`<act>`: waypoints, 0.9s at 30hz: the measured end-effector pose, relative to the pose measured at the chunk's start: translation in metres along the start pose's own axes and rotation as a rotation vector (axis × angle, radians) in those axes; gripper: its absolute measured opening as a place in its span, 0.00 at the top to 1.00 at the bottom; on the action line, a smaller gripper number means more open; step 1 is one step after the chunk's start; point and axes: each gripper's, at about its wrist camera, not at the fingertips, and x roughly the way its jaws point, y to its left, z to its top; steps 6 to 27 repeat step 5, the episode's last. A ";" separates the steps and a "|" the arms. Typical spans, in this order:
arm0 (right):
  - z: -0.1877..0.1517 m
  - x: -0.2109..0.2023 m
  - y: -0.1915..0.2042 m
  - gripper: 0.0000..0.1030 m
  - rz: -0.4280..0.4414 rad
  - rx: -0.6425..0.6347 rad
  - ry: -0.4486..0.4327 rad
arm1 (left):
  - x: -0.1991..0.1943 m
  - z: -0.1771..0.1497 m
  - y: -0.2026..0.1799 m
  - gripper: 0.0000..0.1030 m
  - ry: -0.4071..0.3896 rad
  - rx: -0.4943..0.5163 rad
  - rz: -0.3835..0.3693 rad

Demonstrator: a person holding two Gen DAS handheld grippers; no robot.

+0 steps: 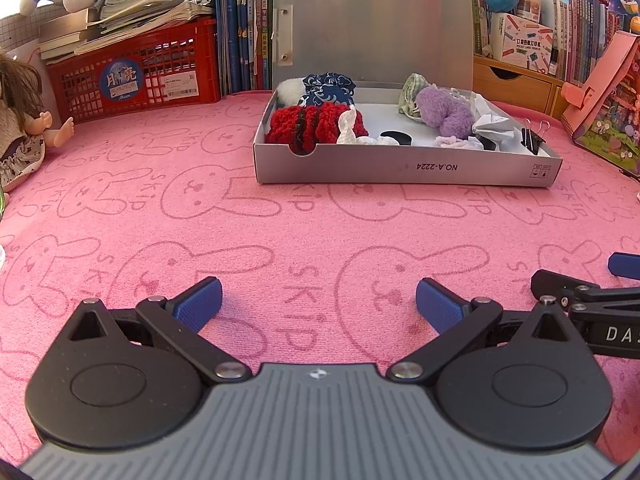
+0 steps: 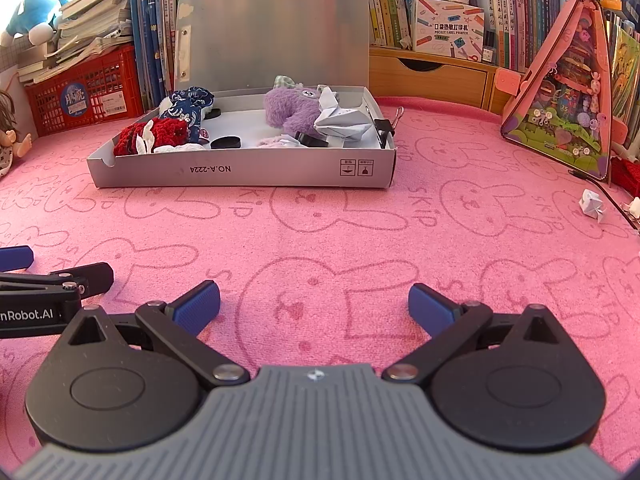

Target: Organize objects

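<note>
1. So, at the far left, a doll [image 1: 24,120] sits by a red crate [image 1: 136,76] that carries stacked books; the doll is cut off by the frame, and I cannot tell if it belongs to the task.
2. The left claw [image 1: 319,303] is wide apart and holds nothing. It hovers low over the pink rabbit towel [image 1: 240,216] that covers the worktop, well apart from the box, so I judge it is waiting and not reaching.
3. The grey box [image 1: 400,170] stands in the middle at the back with its lid upright, probably so that things can be dropped in from above. Inside, from left: a red knitted piece [image 1: 312,122], a blue patterned cloth [image 1: 328,88], white scraps, a black disc [image 1: 396,138], a purple plush [image 1: 444,112] and a folded paper piece [image 2: 344,118]. A black binder clip [image 2: 386,128] sits on the right wall, perhaps to keep that corner together.
4. The right claw [image 2: 314,304] is also wide and empty, beside the left one.
5. At the right, a small folded paper [image 2: 592,204] lies on the towel near a pink triangular toy case [image 2: 560,92]. It is outside the box, so I think it is the next thing to collect. Another white bit at the edge is too cut off to name.
6. The box's front wall hides the lower parts of the contents.
</note>
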 end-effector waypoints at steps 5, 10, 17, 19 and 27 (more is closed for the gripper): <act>0.000 0.000 0.000 0.00 0.000 0.000 0.000 | 0.000 0.000 0.000 0.00 0.000 0.000 0.000; 0.000 0.000 0.000 0.00 0.000 0.000 0.000 | 0.000 0.000 0.000 0.00 0.000 0.000 0.000; 0.000 0.000 0.000 0.00 0.000 0.000 0.000 | 0.000 0.000 0.000 0.00 0.000 0.000 0.000; 0.000 0.000 0.000 0.00 0.000 0.000 0.000 | 0.000 0.000 0.000 0.00 0.000 0.000 0.000; 0.000 0.000 0.000 0.00 0.000 0.000 0.000 | 0.000 0.000 0.000 0.00 0.000 0.000 0.000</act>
